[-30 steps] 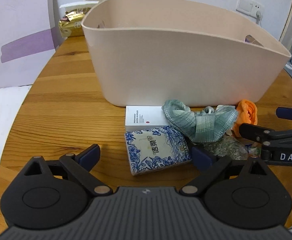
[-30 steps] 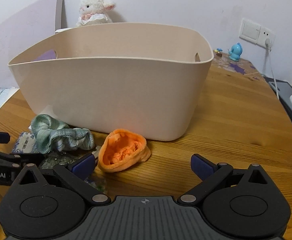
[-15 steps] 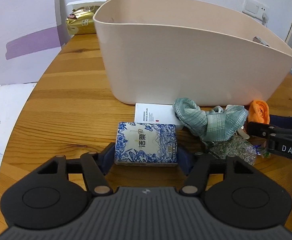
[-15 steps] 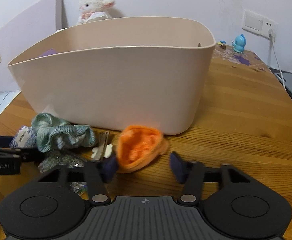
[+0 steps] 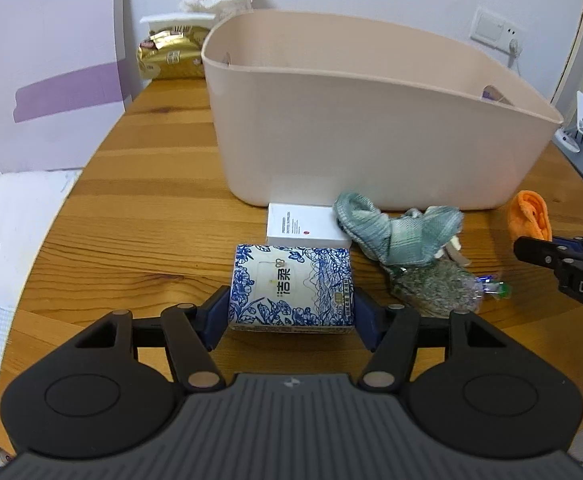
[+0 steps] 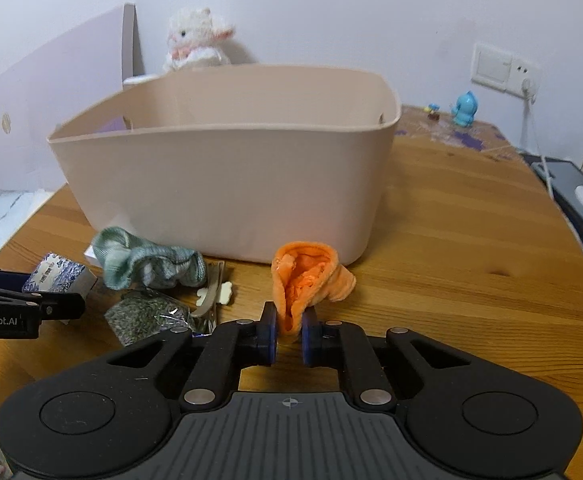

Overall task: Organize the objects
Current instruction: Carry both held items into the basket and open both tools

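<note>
Wooden table, bin at upper centre: my left gripper clamps the tissue pack, my right gripper pinches the orange cloth by its edge, which I judge may slip out on lifting.

"洁柔" on tissue pack; "DAS" on right gripper; "enRobot.AI" on left gripper

A home, likely a bedroom. Shown by a fluffy white plush lamb against the plain white wall, a white wall switch and socket plate, a small blue toy figurine on the round wooden table, and white bedding beside the table edge.
</note>
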A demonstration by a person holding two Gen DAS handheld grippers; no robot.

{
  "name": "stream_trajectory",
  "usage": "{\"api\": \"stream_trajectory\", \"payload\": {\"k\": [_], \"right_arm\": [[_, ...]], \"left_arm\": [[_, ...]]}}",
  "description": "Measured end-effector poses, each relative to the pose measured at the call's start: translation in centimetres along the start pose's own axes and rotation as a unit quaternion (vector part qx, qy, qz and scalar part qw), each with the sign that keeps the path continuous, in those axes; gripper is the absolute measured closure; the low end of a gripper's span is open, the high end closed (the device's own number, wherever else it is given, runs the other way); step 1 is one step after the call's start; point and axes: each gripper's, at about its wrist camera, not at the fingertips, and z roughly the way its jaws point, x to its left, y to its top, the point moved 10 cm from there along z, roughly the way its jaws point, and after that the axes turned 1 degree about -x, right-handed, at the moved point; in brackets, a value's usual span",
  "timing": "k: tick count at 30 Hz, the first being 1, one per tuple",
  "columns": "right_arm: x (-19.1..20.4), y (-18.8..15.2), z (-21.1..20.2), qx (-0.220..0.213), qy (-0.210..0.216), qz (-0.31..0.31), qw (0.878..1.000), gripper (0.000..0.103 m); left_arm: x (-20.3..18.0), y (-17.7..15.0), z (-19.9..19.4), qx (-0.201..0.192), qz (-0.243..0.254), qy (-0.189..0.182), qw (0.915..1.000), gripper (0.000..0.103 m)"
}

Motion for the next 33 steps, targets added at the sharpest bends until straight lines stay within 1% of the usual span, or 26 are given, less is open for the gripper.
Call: {"api": "stream_trajectory", "payload": {"k": [7, 16, 25, 29, 33], "right_arm": [[-1.1, 0.8, -4.0, -0.043, 0.001, -0.001, 0.999, 0.091], [-1.7, 2.5, -8.2, -0.096, 0.0, 0.0, 0.995, 0.091], [-1.5, 6.2, -9.8, -0.146, -0.009, -0.008, 0.989, 0.091], [-1.2, 8.1, -9.3, -0.161, -0.014, -0.012, 0.987, 0.091], [-1.3, 9.8, -8.4, -0.168, -0.018, -0.014, 0.986, 0.091]], "left_arm": [[-1.0, 0.4, -3.3, -0.036, 0.014, -0.003, 0.9993, 0.038], [-1.4, 2.3, -7.1, -0.089, 0.026, 0.003, 0.9957, 0.038], [-1.5, 6.5, -9.3, -0.137, 0.034, 0.008, 0.99, 0.038], [-2.0, 8.6, -9.1, -0.15, 0.044, 0.008, 0.9876, 0.038], [-2.9, 10.6, -7.7, -0.152, 0.054, 0.009, 0.9868, 0.038]]}}
